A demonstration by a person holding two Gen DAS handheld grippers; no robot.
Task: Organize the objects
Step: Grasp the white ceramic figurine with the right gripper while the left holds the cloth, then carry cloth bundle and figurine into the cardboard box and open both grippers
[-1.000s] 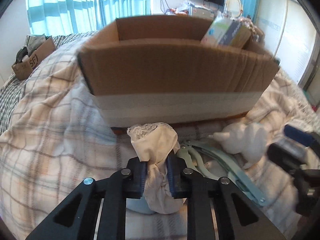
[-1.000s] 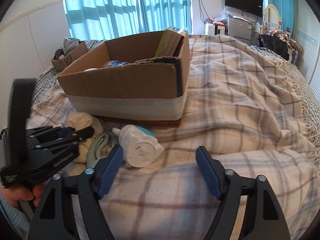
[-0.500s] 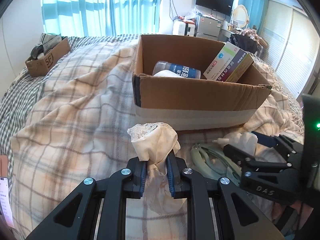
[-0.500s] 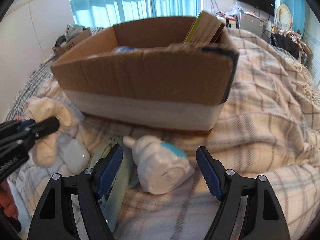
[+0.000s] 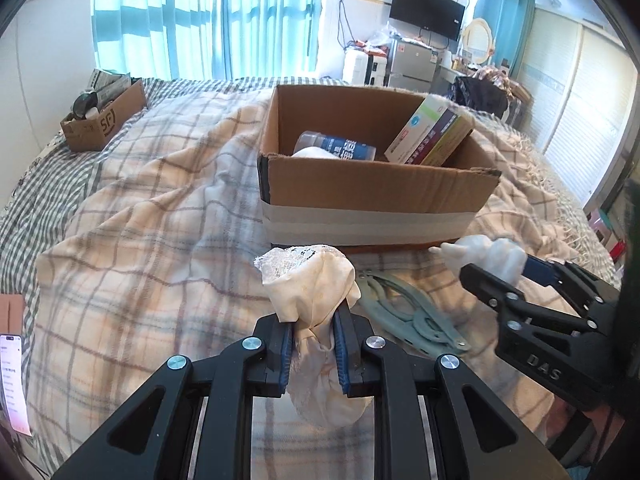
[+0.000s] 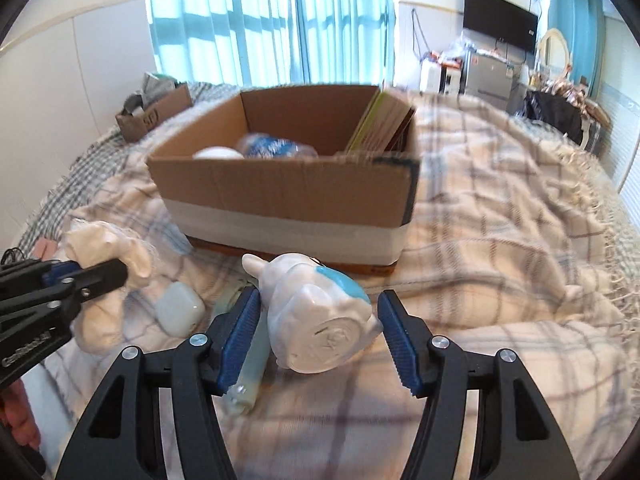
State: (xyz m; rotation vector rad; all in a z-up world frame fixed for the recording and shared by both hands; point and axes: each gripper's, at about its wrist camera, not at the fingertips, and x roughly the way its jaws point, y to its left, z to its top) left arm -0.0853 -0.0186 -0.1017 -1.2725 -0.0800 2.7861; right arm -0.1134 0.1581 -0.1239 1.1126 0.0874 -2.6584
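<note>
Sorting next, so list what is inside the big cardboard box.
Inside the brown cardboard box: a clear blue-labelled bottle, a white rounded object, and leaning colourful cartons. The front wall hides the floor.

A: Bright daylight pours through the teal curtains (image 5: 200,20) at the back; the panes glare nearly white.

B: The bed blanket (image 5: 152,240) is evenly lit, with soft shadows only under the cardboard box (image 5: 376,204).

A: Left wrist view is sharp. The right wrist view shows motion blur: the box edges and the blanket's checks smear.

B: Both fisheyes bend straight lines near the rim, and the corners go black.
</note>
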